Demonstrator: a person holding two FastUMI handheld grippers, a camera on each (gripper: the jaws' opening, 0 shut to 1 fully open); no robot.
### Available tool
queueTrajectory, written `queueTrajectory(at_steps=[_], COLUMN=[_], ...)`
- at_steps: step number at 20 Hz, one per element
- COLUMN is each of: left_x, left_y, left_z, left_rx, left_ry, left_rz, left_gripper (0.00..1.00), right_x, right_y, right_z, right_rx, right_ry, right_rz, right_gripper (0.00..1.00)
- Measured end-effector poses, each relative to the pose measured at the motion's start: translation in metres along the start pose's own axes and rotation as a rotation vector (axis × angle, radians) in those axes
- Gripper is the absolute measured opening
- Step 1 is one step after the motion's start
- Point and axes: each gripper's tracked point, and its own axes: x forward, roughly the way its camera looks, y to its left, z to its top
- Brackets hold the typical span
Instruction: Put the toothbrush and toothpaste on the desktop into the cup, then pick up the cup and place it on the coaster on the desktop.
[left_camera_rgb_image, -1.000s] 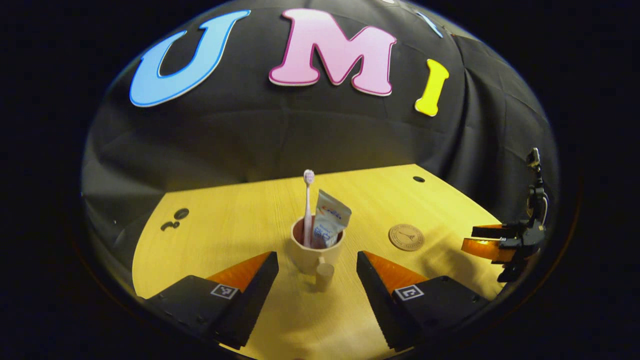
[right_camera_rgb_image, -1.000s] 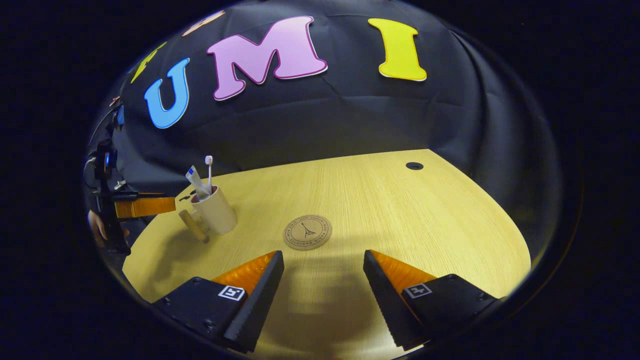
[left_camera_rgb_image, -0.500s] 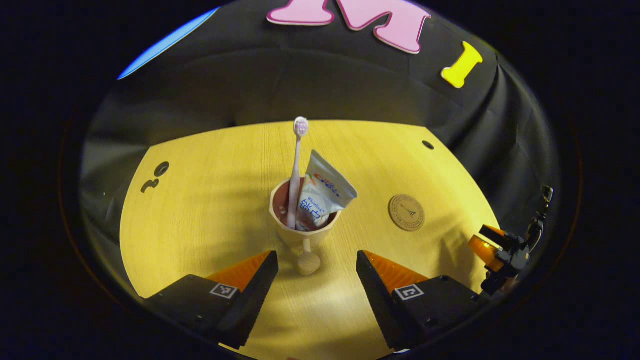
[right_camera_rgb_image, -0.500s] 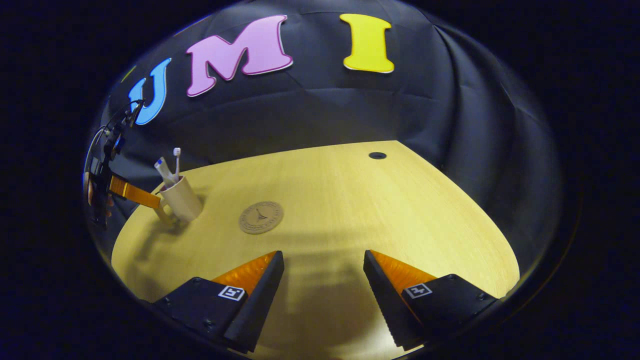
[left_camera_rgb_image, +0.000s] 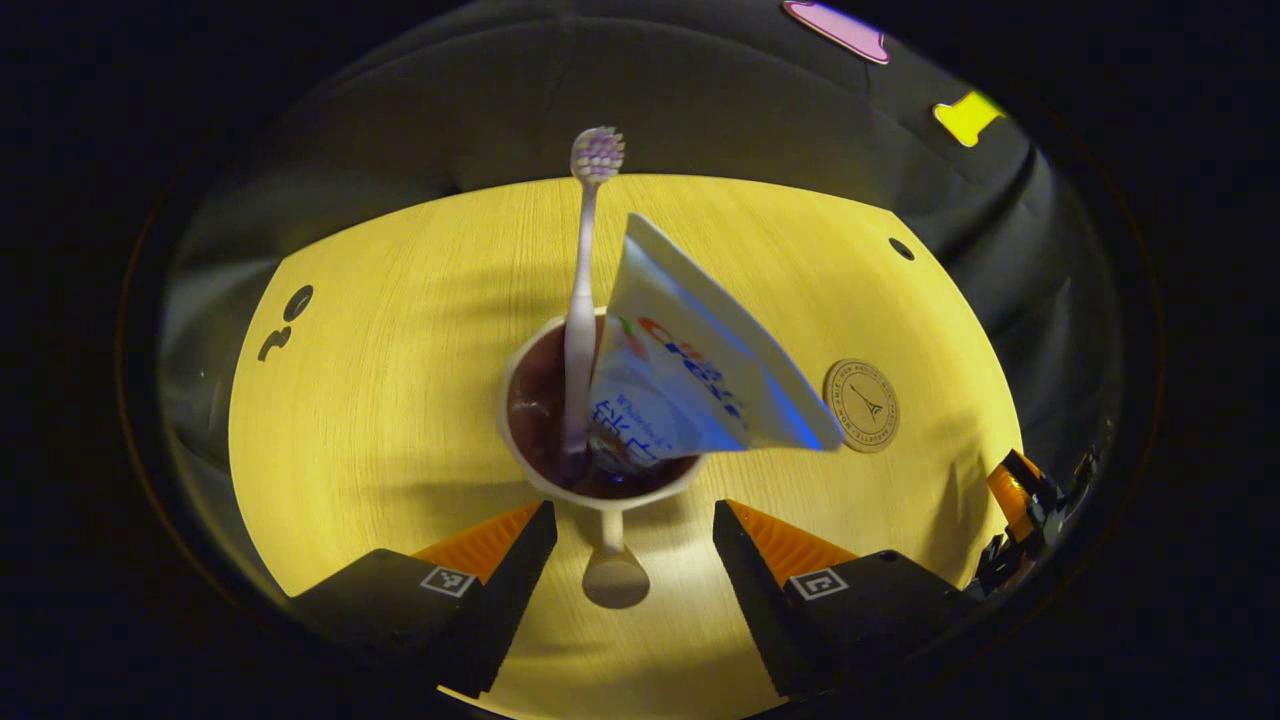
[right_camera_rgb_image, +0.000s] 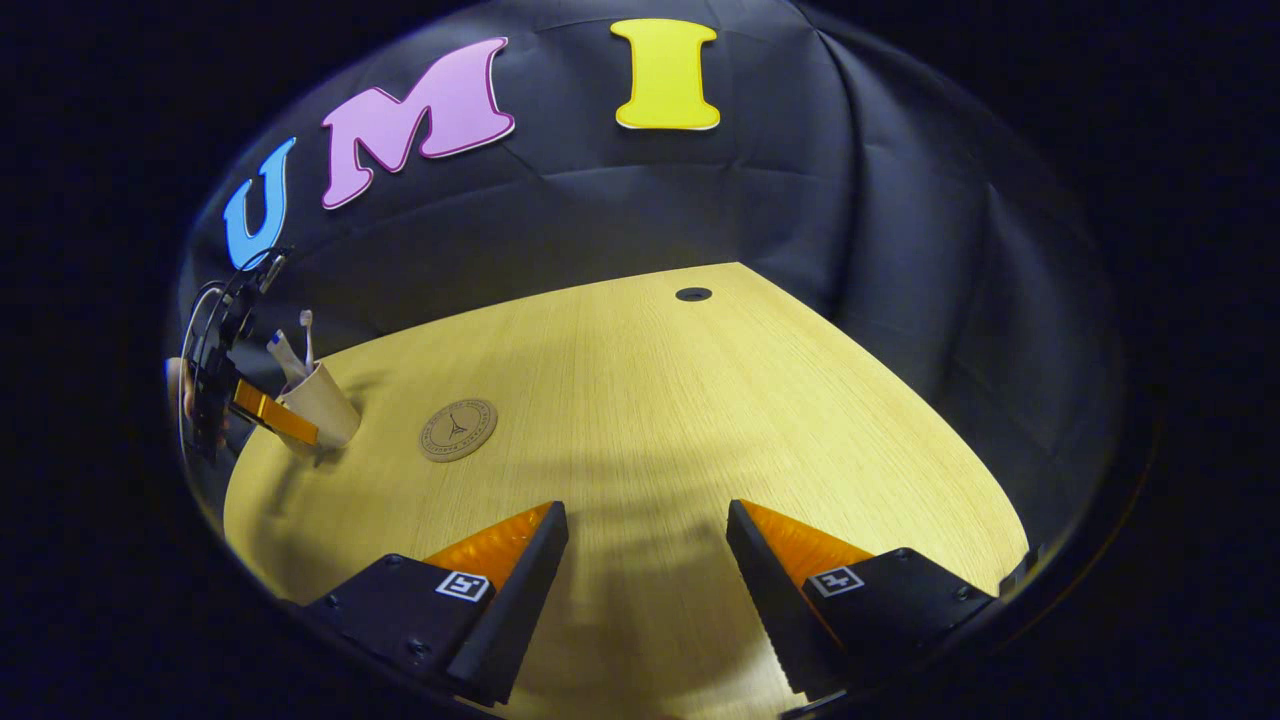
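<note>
A cream cup (left_camera_rgb_image: 600, 498) stands on the wooden desktop (left_camera_rgb_image: 400, 400), holding a pale toothbrush (left_camera_rgb_image: 580, 300) upright and a white toothpaste tube (left_camera_rgb_image: 690, 370) that leans right. Its knob-ended handle (left_camera_rgb_image: 613, 575) points toward me and lies between the fingers of my left gripper (left_camera_rgb_image: 635, 515), which is open and touches nothing. The round brown coaster (left_camera_rgb_image: 861, 405) lies bare to the cup's right. In the right gripper view the cup (right_camera_rgb_image: 322, 405) and coaster (right_camera_rgb_image: 457, 430) sit far left, the left gripper (right_camera_rgb_image: 250, 405) beside the cup. My right gripper (right_camera_rgb_image: 648, 515) hovers open over bare wood.
A round cable hole (left_camera_rgb_image: 901, 248) sits near the desk's back right; it is the hole (right_camera_rgb_image: 692, 294) at the top of the desk in the right gripper view. Dark cut-outs (left_camera_rgb_image: 297, 300) mark the left edge. The black cloth wall closes the back. The right gripper (left_camera_rgb_image: 1020, 500) shows at far right.
My left gripper has come forward and tilted down over the cup, so the handle now lies between its fingers. The right gripper has swung away to the right. Both stayed open.
</note>
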Motion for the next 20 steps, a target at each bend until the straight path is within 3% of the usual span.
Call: queueTrajectory(at_steps=[1, 2, 3, 4, 5, 6, 7, 8, 10, 20], left_x=[0.002, 0.004, 0.005, 0.007, 0.008, 0.007, 0.008, 0.008, 0.007, 0.006], left_y=[0.002, 0.002, 0.003, 0.002, 0.004, 0.007, 0.01, 0.012, 0.01, 0.009], left_z=[0.001, 0.001, 0.0, 0.002, 0.0, 0.0, 0.0, 0.0, -0.003, -0.002], left_rx=[0.006, 0.008, 0.008, 0.007, 0.007, 0.008, 0.007, 0.0, -0.002, -0.011], left_ry=[0.007, 0.017, 0.026, 0.03, 0.041, 0.05, 0.057, 0.062, 0.073, 0.042], left_rz=[0.009, 0.011, 0.017, 0.01, 0.021, 0.038, 0.047, 0.051, 0.046, 0.042], left_gripper=[0.98, 0.94, 0.89, 0.79, 0.78, 0.66, 0.54, 0.43, 0.34, 0.26], right_x=[0.0, 0.0, 0.0, -0.001, -0.001, -0.002, -0.002, -0.003, -0.006, -0.022], right_y=[0.002, 0.005, 0.007, 0.009, 0.011, 0.013, 0.014, 0.016, 0.02, 0.025], right_z=[0.0, 0.001, 0.001, 0.0, -0.001, -0.002, -0.004, -0.006, -0.008, 0.003], right_rx=[0.006, 0.011, 0.012, 0.011, 0.008, 0.005, 0.0, -0.006, 0.002, -0.041], right_ry=[0.001, 0.001, 0.002, 0.004, 0.007, 0.011, 0.017, 0.026, 0.042, 0.04], right_rz=[0.006, 0.012, 0.018, 0.024, 0.029, 0.034, 0.038, 0.04, 0.055, 0.069], right_gripper=[0.98, 0.92, 0.98, 0.98, 0.98, 0.98, 0.92, 0.98, 0.98, 0.98])
